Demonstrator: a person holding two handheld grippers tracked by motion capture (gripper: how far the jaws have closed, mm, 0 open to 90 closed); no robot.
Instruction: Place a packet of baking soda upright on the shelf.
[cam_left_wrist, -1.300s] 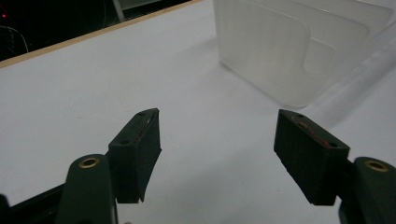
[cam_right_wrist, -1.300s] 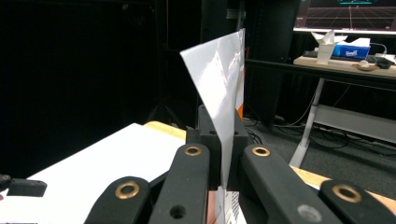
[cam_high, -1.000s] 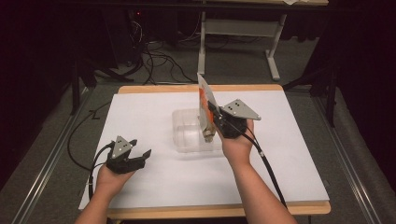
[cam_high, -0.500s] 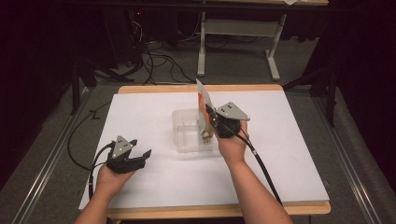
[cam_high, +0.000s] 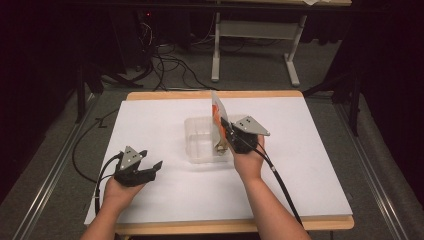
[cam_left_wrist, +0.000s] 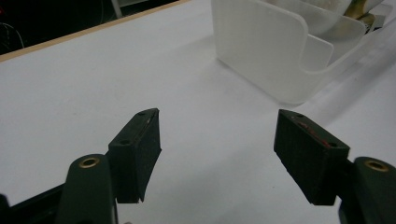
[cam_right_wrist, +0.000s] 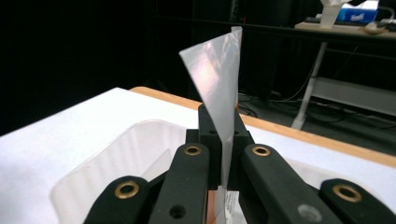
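Note:
A clear plastic container (cam_high: 199, 140) stands on the white tabletop (cam_high: 160, 120), near its middle. My right gripper (cam_high: 226, 134) hovers over the container's right side, shut on a thin white and orange packet (cam_high: 218, 111) that stands up on edge. In the right gripper view the packet (cam_right_wrist: 219, 84) rises from between the closed jaws of that gripper (cam_right_wrist: 222, 135), with the container (cam_right_wrist: 116, 154) below. My left gripper (cam_high: 152, 167) rests low at the table's left, open and holding nothing. In the left gripper view it (cam_left_wrist: 217, 135) points toward the container (cam_left_wrist: 261, 51).
The table's wooden edge (cam_high: 210, 94) runs along the far side. Cables (cam_high: 165, 67) and the white legs of another table (cam_high: 290, 65) are on the floor beyond. A tissue box (cam_right_wrist: 357, 13) sits on a far table.
My right gripper has come down with the packet, bringing its lower end into the container. The left gripper has stayed where it was.

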